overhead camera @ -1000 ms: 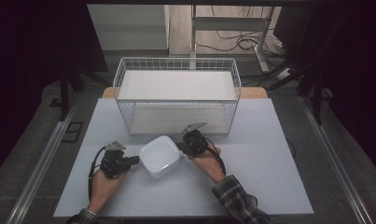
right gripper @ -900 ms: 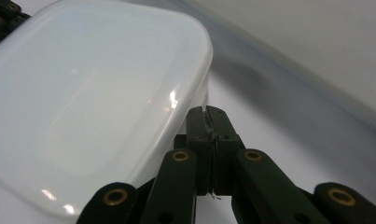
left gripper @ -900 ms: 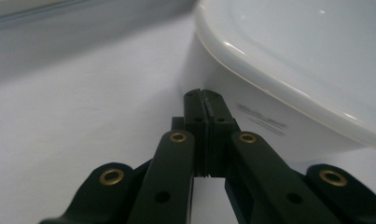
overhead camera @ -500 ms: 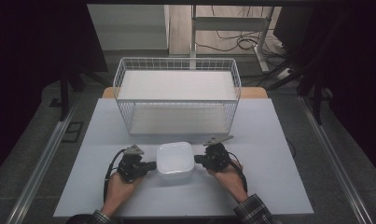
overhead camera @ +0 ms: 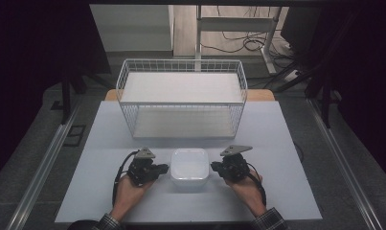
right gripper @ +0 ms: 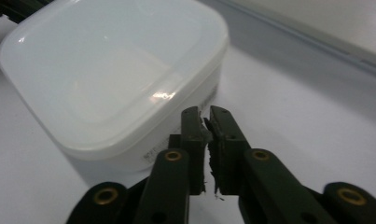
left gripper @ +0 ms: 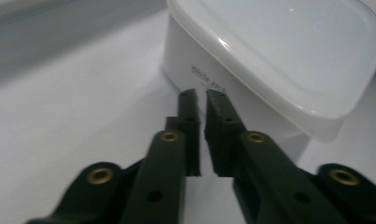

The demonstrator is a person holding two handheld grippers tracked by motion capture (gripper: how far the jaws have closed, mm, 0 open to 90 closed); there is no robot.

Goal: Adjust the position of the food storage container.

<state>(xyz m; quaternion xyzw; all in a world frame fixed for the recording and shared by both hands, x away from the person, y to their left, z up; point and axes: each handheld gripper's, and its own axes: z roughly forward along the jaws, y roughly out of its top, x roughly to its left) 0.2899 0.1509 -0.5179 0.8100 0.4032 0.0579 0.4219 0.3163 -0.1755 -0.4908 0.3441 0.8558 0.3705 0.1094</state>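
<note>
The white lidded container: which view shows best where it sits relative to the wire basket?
The high view: the white lidded container sits on the table in front of the wire basket, between the left gripper and right gripper. The gripper views show its sides and lid close up.

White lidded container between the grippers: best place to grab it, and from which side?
Judging by its shape, press on the two opposite side walls of the white lidded container, just under the overhanging lid rim, left gripper and right gripper coming in level from either side. The walls are flat and the top is smooth and wide.
</note>
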